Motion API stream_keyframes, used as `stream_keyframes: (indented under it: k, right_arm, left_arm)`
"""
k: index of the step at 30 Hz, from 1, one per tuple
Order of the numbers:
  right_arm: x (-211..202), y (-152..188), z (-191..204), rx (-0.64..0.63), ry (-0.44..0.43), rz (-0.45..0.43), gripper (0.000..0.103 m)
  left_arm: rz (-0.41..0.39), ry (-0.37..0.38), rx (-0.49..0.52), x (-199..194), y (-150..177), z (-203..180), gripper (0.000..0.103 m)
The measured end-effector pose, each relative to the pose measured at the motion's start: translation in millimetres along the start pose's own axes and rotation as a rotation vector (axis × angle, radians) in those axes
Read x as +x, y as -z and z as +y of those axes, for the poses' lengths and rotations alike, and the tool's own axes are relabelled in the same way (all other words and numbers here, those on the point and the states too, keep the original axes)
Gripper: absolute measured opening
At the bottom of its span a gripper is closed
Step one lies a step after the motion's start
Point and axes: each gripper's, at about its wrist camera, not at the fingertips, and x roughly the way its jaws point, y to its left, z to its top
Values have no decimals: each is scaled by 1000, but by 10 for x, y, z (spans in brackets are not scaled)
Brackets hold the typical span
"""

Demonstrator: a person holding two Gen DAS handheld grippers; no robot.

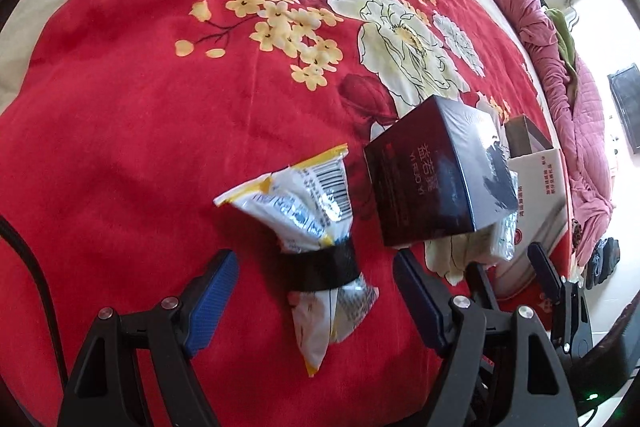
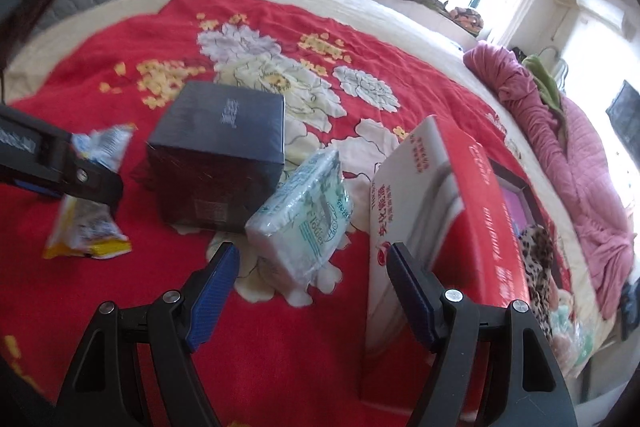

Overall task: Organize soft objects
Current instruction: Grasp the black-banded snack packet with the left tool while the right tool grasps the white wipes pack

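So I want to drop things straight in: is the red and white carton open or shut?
Open: the right wrist view shows the carton with a raised flap and things visible inside.

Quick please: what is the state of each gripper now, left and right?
Left gripper: open, holding nothing; the snack bag lies between its fingers.
Right gripper: open, holding nothing; the tissue pack lies just ahead.

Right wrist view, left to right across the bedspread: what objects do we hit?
Crumpled snack bag → dark box → tissue pack → red-and-white carton → pink quilt at the far right edge of the bed.
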Motion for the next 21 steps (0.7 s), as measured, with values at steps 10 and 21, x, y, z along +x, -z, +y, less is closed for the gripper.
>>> stream_keyframes:
  k: [10,21]
  right_arm:
    - [213,-77,103,-75,55,-21,33]
    - [-299,-126,-446,110,-71,-82,18]
  left_arm:
    - [9,-6,-5,83,-52,5,80]
    - [25,-81,18,111,-49,-74,38]
